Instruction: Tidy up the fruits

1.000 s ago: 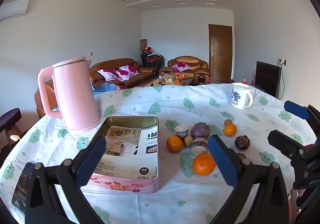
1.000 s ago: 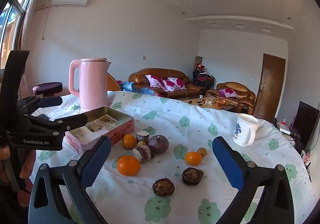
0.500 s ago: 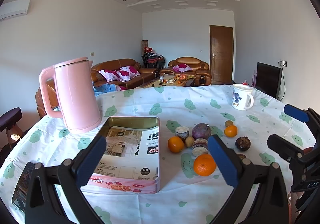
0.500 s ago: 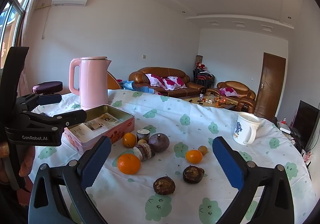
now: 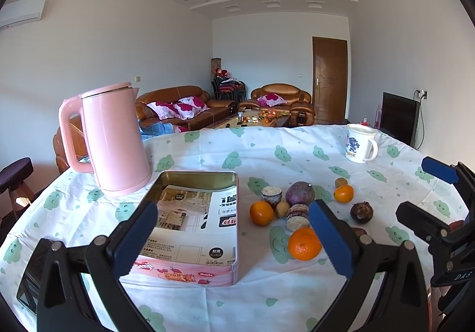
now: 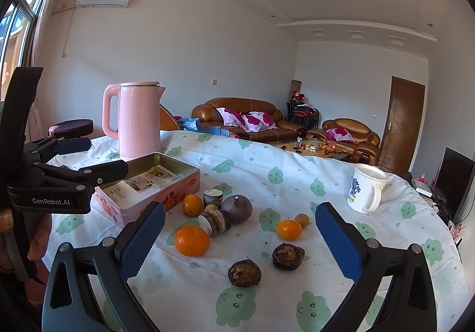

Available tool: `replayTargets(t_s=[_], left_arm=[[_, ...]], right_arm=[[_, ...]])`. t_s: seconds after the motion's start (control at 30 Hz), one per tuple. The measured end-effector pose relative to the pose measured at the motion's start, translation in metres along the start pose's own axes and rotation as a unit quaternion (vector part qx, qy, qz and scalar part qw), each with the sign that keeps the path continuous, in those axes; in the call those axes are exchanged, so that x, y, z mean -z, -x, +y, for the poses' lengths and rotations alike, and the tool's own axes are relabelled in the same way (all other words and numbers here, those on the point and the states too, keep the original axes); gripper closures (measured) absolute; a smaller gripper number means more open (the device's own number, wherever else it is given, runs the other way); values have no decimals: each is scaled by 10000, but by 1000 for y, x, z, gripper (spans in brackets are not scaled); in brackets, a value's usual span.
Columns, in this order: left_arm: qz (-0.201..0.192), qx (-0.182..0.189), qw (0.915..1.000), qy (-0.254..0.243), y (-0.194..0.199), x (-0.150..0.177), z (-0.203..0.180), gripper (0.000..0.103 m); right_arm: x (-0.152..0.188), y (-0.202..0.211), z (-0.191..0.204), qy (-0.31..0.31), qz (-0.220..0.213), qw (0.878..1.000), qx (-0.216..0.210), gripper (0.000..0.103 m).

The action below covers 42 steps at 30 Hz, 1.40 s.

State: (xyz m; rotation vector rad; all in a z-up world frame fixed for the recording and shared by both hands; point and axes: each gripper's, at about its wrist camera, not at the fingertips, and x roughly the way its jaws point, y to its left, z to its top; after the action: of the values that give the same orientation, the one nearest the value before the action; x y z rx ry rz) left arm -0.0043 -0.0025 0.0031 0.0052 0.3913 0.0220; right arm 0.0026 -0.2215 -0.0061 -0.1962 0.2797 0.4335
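left wrist: our left gripper (image 5: 231,235) is spread wide, empty; tin (image 5: 196,180) between the jaws, large orange (image 5: 304,244) just inside the right jaw | right wrist: our right gripper (image 6: 240,240) gapes wide, empty; orange (image 6: 191,240) by its left jaw – we judge it firm, light, roll-prone, best pinched across the middle

Pink kettle (image 5: 114,139), orange oranges (image 5: 304,244), green-clouded white tablecloth (image 5: 267,154).

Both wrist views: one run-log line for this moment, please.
left gripper: open, empty | right gripper: open, empty | fruits: loose on table | tin: fruitless
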Motion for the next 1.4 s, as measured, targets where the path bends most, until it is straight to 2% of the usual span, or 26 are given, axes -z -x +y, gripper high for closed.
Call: replayTargets(t_s=[1.4], left_arm=[[78, -57, 10000, 9, -6, 13, -1, 0]], right_arm=[[11, -5, 2, -49, 140, 9999, -13, 1]])
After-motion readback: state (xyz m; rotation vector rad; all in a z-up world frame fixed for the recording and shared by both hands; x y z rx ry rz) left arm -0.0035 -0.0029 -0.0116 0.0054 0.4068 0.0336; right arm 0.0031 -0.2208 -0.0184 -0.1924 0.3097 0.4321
